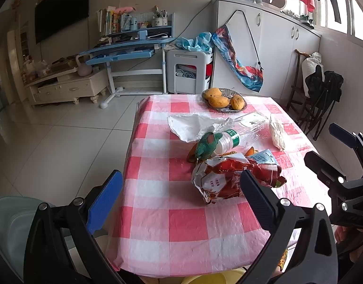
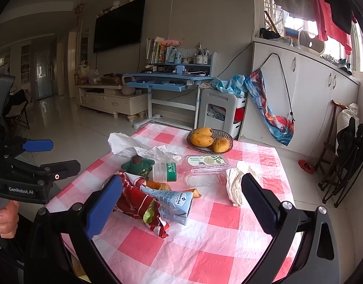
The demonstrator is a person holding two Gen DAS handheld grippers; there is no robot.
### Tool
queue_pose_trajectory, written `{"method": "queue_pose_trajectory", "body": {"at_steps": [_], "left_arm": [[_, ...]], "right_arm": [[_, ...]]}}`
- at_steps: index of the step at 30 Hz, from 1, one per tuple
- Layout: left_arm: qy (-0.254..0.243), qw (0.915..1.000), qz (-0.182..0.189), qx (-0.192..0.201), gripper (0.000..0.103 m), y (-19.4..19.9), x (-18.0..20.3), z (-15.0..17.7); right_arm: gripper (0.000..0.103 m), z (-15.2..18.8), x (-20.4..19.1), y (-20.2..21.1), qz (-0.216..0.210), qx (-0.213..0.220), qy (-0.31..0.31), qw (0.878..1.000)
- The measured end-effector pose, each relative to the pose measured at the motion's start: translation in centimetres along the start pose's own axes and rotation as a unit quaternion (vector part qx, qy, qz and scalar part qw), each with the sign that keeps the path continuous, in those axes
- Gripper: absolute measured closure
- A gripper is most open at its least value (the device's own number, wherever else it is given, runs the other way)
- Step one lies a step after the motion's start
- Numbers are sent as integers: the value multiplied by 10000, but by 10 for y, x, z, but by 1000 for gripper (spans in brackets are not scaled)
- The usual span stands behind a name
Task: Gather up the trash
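Observation:
Trash lies on a table with a pink-and-white checked cloth (image 1: 181, 220): a crumpled red snack bag (image 1: 228, 179) (image 2: 136, 201), a blue milk carton (image 2: 174, 203), an empty plastic bottle with a green label (image 1: 233, 139) (image 2: 167, 171), a clear plastic box (image 2: 205, 165), a white plastic bag (image 1: 193, 125) (image 2: 134, 148), crumpled white paper (image 1: 277, 132) (image 2: 237, 184) and orange peel (image 2: 157, 185). My left gripper (image 1: 181, 198) is open and empty at the near table edge, its right finger before the snack bag. My right gripper (image 2: 181, 208) is open and empty above the snack bag and carton.
A green stuffed toy (image 1: 206, 145) (image 2: 137, 164) lies by the bottle. A bowl of mangoes (image 1: 225, 99) (image 2: 209, 139) stands at the far side. A pale chair back (image 1: 11, 222) is at the lower left. A yellow container rim (image 1: 205, 278) shows below the table edge.

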State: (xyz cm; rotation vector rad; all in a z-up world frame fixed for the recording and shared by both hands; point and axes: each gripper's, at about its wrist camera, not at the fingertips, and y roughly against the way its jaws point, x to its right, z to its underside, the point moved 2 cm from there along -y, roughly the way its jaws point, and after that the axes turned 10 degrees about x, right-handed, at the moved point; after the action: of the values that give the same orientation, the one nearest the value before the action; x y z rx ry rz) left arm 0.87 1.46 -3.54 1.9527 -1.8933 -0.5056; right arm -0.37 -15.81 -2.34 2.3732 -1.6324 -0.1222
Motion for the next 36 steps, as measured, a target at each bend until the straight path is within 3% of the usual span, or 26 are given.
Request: {"method": "queue_pose_trajectory", "body": {"at_steps": [22,36], "left_arm": [[17,10000,5,-67,7,-4,3,2],[56,9997,-193,-109,7,-8,-9,1]], "right_arm": [[6,3,-4,-1,-68,-61,158,9998],[6,3,-6,-1,-105,-92,246,9996]]}}
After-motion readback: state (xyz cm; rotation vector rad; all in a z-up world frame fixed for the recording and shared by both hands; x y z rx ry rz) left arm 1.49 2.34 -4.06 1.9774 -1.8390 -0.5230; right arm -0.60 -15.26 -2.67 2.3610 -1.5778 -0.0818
